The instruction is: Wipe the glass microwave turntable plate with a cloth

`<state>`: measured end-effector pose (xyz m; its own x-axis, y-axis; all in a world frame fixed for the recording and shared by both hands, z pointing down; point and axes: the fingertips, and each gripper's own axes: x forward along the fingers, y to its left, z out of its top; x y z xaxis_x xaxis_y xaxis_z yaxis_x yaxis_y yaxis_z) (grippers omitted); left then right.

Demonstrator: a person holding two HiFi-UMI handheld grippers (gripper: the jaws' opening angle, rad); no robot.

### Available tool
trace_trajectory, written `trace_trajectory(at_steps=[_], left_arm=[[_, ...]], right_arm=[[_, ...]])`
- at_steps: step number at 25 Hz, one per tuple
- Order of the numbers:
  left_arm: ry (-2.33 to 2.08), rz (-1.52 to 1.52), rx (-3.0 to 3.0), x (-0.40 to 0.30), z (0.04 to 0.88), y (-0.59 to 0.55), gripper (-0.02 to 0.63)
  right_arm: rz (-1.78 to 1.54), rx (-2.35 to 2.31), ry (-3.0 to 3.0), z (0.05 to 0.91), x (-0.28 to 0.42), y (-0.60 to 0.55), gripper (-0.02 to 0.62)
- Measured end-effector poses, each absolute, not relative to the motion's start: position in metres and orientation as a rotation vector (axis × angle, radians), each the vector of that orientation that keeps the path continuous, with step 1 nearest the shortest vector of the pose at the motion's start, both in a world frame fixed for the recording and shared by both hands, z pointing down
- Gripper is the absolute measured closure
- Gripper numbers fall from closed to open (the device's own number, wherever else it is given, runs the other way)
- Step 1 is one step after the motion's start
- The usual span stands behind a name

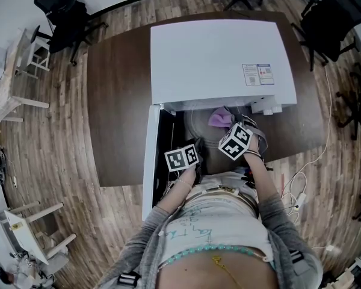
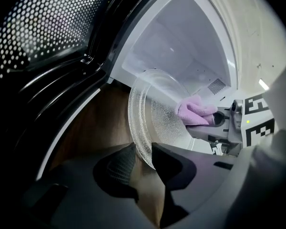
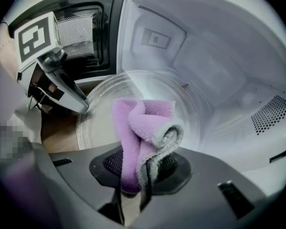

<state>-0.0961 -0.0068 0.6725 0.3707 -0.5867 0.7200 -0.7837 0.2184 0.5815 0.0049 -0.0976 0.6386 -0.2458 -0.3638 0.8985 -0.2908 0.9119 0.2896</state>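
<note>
Head view: I have both tools up at the open mouth of the microwave (image 1: 222, 56). The left gripper (image 1: 197, 144) sits by the door side. The right gripper (image 1: 227, 125) is just beside it, with the purple cloth (image 1: 218, 118) at its tip. The glass plate (image 1: 195, 124) shows only faintly between them, so I take the geometry from the other two views.

Left gripper view: the left gripper (image 2: 142, 157) is clamped on the near rim of the plate (image 2: 155, 113), holding it tilted up on edge just outside the cavity. From this gripper the plate rises straight ahead. The cloth (image 2: 195, 109) lies on the far right part of its face.

Right gripper view: the right gripper (image 3: 136, 175) is clenched on a folded bunch of cloth (image 3: 143, 125). The plate (image 3: 97, 123) lies directly ahead, its broad face turned toward me. The left gripper (image 3: 83, 108) pinches the rim at upper left. I cannot tell whether the cloth presses the glass or hangs just off it. I judge the right gripper does the wiping, sweeping across the face and away from the pinched rim.
</note>
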Motion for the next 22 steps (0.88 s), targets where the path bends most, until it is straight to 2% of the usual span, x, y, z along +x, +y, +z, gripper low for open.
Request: trace_trajectory(at_steps=[22], left_arm=[[-1.317,0.192,1.456,-0.096,0.673,-0.009,0.491]], right_arm=[[-0.086,0.223,-1.837,0.654,-0.026,-0.048,0.480]])
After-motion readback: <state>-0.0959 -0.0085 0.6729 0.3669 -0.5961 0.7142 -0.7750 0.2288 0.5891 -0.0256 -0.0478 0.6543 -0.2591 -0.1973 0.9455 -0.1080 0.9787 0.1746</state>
